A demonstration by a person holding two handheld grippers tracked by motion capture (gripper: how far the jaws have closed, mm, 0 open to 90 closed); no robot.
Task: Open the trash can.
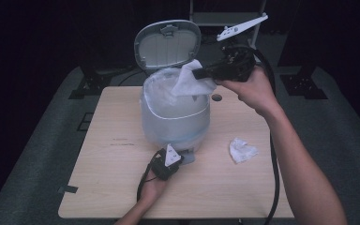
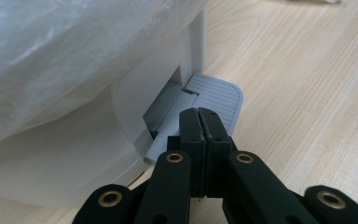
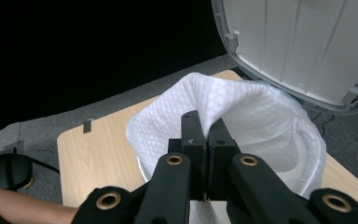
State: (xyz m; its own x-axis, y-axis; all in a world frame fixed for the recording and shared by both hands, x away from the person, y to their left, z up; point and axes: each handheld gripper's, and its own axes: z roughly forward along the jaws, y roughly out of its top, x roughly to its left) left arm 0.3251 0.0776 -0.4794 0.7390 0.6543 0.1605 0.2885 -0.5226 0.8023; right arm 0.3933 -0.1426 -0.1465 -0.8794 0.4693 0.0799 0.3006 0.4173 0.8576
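Note:
A white pedal bin lined with a clear bag stands mid-table, its grey lid raised. My right gripper hangs over the bin's open mouth, shut on a white paper towel that droops from it. In the right gripper view the paper towel spreads in front of the shut jaws, above the bin's rim. My left gripper is shut and rests on the bin's grey foot pedal at the bin's front base, pressing it.
A second crumpled white tissue lies on the wooden table to the right of the bin. A small round hole marks the tabletop behind the bin. Grey carpet and dark stands surround the table.

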